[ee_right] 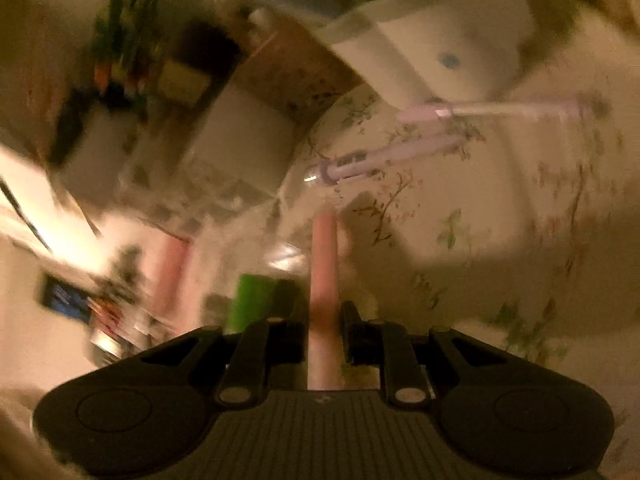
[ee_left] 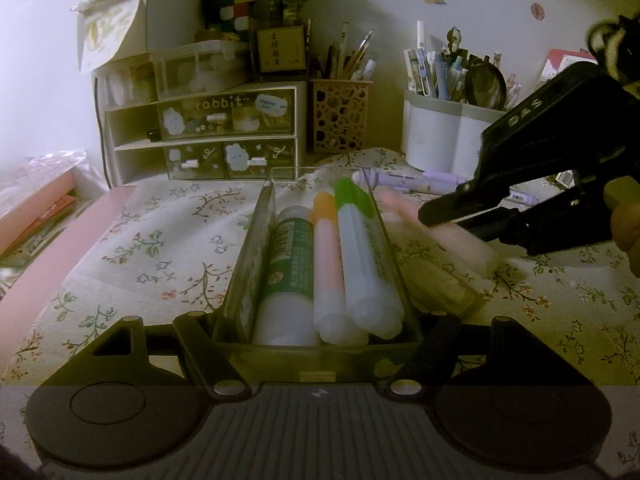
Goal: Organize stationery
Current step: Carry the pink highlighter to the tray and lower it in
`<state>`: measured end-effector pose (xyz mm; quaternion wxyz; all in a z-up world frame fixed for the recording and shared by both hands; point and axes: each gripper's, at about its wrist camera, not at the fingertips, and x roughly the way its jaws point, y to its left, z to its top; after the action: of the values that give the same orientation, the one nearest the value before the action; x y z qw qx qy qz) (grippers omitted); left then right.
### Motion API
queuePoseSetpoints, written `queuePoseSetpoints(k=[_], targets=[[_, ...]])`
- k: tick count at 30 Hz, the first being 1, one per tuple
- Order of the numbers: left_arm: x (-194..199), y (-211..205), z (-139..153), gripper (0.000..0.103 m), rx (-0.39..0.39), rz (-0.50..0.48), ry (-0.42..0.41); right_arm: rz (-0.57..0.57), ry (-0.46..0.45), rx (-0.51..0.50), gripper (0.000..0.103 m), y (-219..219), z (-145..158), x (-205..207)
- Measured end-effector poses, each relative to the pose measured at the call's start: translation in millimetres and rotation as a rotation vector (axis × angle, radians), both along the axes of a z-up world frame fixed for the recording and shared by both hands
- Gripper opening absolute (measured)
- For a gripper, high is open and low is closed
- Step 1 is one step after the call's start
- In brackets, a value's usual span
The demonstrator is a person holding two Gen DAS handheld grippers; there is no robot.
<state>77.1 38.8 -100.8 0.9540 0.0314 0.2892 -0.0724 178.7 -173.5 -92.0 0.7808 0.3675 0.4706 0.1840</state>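
Observation:
A clear plastic tray lies lengthwise on the floral cloth, and my left gripper is shut on its near end. In it lie a white-and-green glue bottle, an orange-capped pink marker and a green-capped marker. My right gripper is shut on a pink marker; in the left wrist view this marker is blurred, held just right of the tray, with the right gripper beside it. Two purple pens lie on the cloth beyond.
A "rabbit" drawer unit, a brown perforated pen cup and a white pen holder stand along the wall. Another pale marker lies right of the tray. A pink desk edge runs at left.

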Motion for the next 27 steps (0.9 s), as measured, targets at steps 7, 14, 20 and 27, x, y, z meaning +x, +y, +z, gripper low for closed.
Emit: queuePoseSetpoints(k=[7,14,20,27], targets=[[0.0,0.0,0.0,0.073,0.000,0.000,0.000,-0.083,0.061,0.253,0.021,-14.1,-10.9,-14.7],[0.0,0.0,0.0,0.073,0.000,0.000,0.000,-0.059,0.018,0.244,0.020,-0.6,12.5,-21.1],[0.1,0.2,0.0,0.073,0.000,0.000,0.000,0.022,0.049,0.139,0.020,32.2,33.3,-11.4],[0.0,0.0,0.1,0.073,-0.001,0.000,0.000,0.104,0.060,0.018,0.020,62.2,42.9,-1.4]])
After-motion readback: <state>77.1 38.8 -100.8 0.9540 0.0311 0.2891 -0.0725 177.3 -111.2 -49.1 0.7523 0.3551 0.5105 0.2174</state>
